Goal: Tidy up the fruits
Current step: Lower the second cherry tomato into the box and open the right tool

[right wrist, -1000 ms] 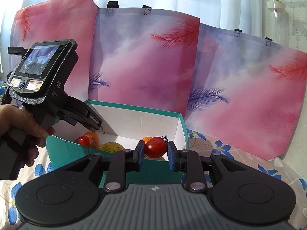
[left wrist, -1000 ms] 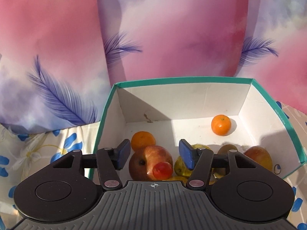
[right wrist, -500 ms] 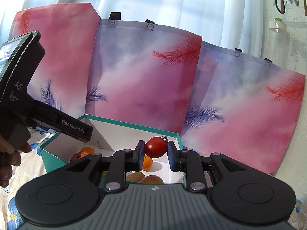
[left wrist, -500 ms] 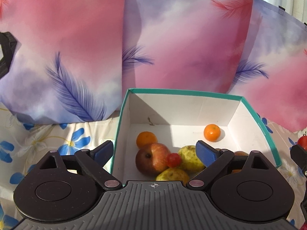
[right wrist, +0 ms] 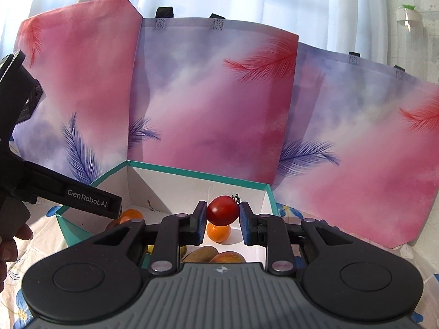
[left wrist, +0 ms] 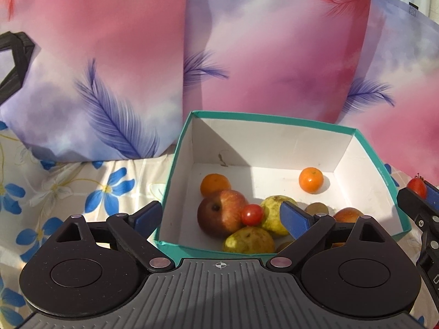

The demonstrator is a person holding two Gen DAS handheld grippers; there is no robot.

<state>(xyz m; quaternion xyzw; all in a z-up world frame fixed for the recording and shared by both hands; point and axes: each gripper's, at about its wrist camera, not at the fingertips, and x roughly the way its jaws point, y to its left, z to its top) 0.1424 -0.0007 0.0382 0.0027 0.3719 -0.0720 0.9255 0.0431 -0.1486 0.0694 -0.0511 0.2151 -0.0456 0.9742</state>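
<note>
Teal-rimmed white cardboard box (left wrist: 274, 118) has bare floor at 12 o'clock; left gripper (left wrist: 223, 218) jaws spread, empty; right gripper (right wrist: 222, 216) pinches a red cherry tomato (right wrist: 222, 210) above the box's right wall

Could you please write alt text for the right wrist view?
The right gripper holds a red cherry tomato above a teal-rimmed box of fruit, including an orange. Pink feather-print bags stand behind; the left gripper's finger reaches in from the left.
</note>
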